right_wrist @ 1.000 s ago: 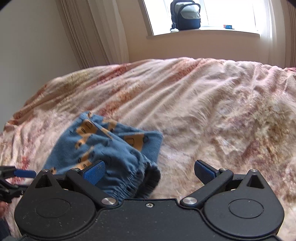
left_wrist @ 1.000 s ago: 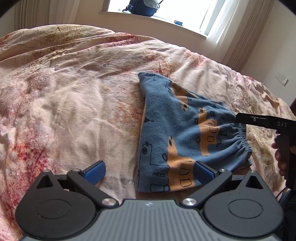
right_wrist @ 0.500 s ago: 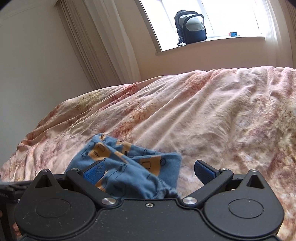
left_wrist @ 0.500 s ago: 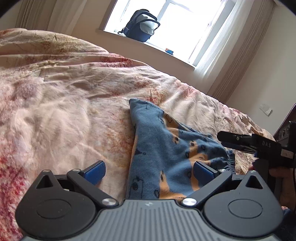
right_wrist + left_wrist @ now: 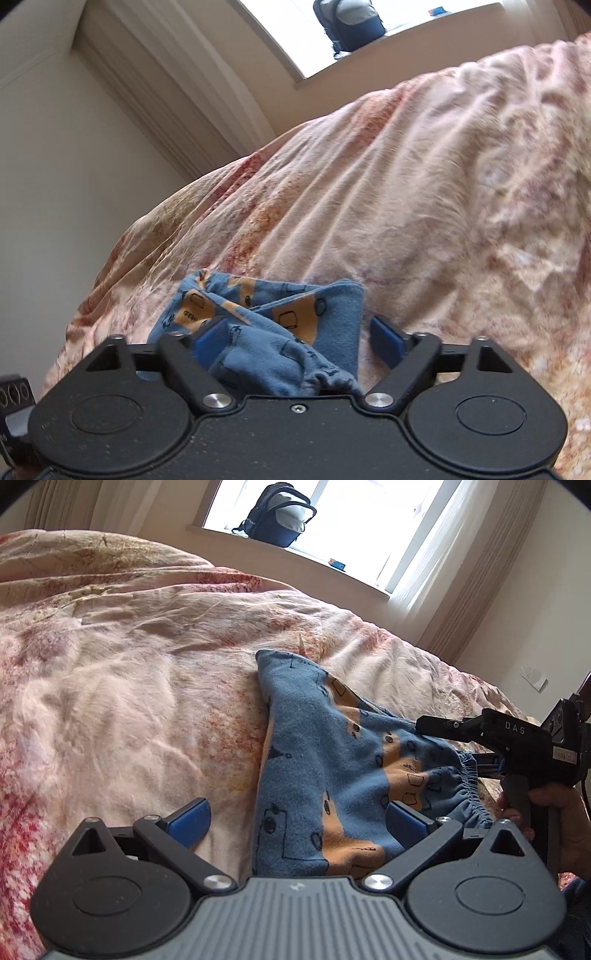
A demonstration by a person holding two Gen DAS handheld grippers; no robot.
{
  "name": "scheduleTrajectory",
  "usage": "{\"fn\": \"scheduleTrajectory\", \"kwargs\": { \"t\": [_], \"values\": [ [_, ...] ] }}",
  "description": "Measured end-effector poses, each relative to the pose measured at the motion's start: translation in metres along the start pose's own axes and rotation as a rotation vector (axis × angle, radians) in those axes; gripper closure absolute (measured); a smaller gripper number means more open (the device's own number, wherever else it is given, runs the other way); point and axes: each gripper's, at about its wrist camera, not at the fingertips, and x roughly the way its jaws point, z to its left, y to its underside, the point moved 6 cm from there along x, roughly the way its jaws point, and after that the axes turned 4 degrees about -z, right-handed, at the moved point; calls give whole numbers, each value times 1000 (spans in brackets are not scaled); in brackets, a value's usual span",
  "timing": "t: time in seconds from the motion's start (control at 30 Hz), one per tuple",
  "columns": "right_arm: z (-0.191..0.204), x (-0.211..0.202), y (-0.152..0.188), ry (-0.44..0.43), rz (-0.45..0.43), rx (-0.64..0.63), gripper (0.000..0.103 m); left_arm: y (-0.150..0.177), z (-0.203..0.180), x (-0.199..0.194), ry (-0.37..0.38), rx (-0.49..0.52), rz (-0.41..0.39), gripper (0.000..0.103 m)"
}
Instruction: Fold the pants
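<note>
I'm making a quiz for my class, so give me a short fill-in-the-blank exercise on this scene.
1. The blue pants lie on a ____.
2. On the windowsill stands a ____.
3. The pants' waistband is ____, gathered in small folds.
4. The left hand-held gripper has its jaws ____.

Missing words: bed; backpack; elastic; open

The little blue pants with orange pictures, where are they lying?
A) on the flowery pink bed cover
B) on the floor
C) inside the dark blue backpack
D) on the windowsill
A: the little blue pants with orange pictures lie bunched on the flowery pink bed cover, far from the dark blue backpack up on the windowsill.
</note>
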Motion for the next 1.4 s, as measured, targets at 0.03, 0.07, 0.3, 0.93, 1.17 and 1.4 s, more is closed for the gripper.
{"fn": "scheduleTrajectory", "kwargs": {
  "t": [0.03,0.07,0.3,0.93,1.17,1.4],
  "values": [
    [-1,0,0,2,-1,5,25,0,1,1,1,0,3,0],
    [-1,0,0,8,-3,5,25,1,1,2,0,8,7,0],
    [-3,2,3,84,-13,-26,62,4,-1,4,-6,58,25,0],
    [-3,7,6,98,-7,-40,69,1,0,-5,-22,18,20,18],
    [-3,7,6,97,-5,-41,70,2,-1,-4,12,10,34,42],
    [-2,9,6,103,-2,-53,72,3,1,-2,36,-31,50,48]
  ]
}}
